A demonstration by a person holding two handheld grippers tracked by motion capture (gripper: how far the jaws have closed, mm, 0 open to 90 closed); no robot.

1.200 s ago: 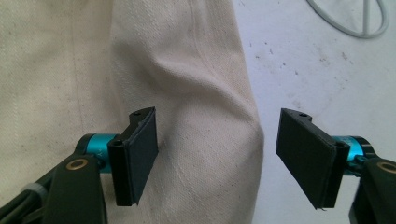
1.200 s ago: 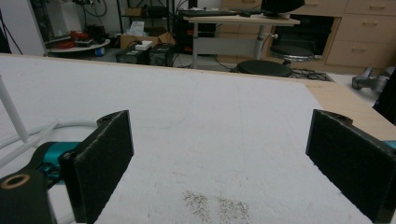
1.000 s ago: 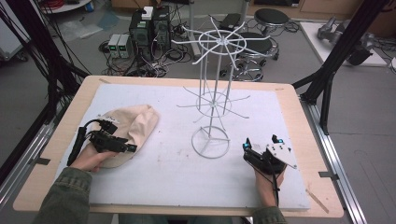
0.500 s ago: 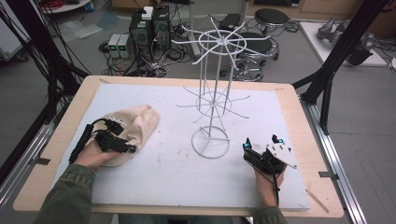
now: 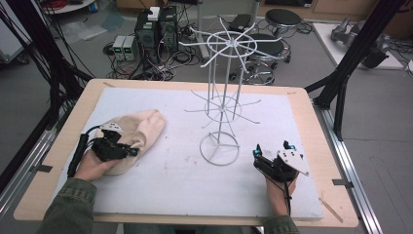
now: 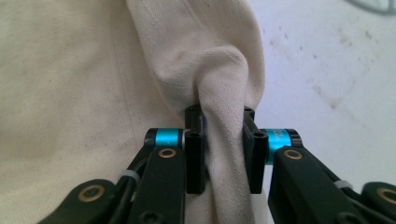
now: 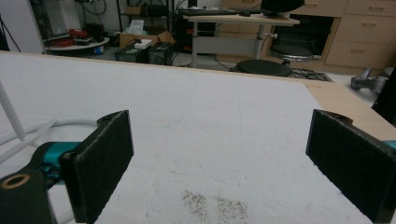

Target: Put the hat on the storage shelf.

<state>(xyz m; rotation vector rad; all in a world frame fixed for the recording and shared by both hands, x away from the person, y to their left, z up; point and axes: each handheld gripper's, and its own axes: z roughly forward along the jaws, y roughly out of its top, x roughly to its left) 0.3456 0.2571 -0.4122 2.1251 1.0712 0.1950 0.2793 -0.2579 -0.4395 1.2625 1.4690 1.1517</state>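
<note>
A person seated at a wooden table (image 5: 311,105) covered by a white mat (image 5: 160,180) works a handheld gripper in each hand. The left gripper (image 6: 223,149) has its jaws clamped on a bunched fold of a cream cloth bag (image 6: 79,88), having just been closing on it; the fabric is squeezed into a narrow ridge between the two black pads. In the high view the left gripper (image 5: 130,152) lies across the near part of the cream cloth bag (image 5: 143,127), which rests flat on the left half of the mat, well apart from the white wire rack (image 5: 225,97) standing upright near the centre. Whether the pinched fold is the bag's edge or a crease in its body is hard to tell from this angle. The right gripper (image 5: 272,155) sits on the mat at the right, just beside the rack's ring base, its jaws spread wide with nothing between them. The right gripper view shows the right gripper (image 7: 219,163) over bare mat, with the rack's white wire base (image 7: 18,130) at the left edge.
</note>
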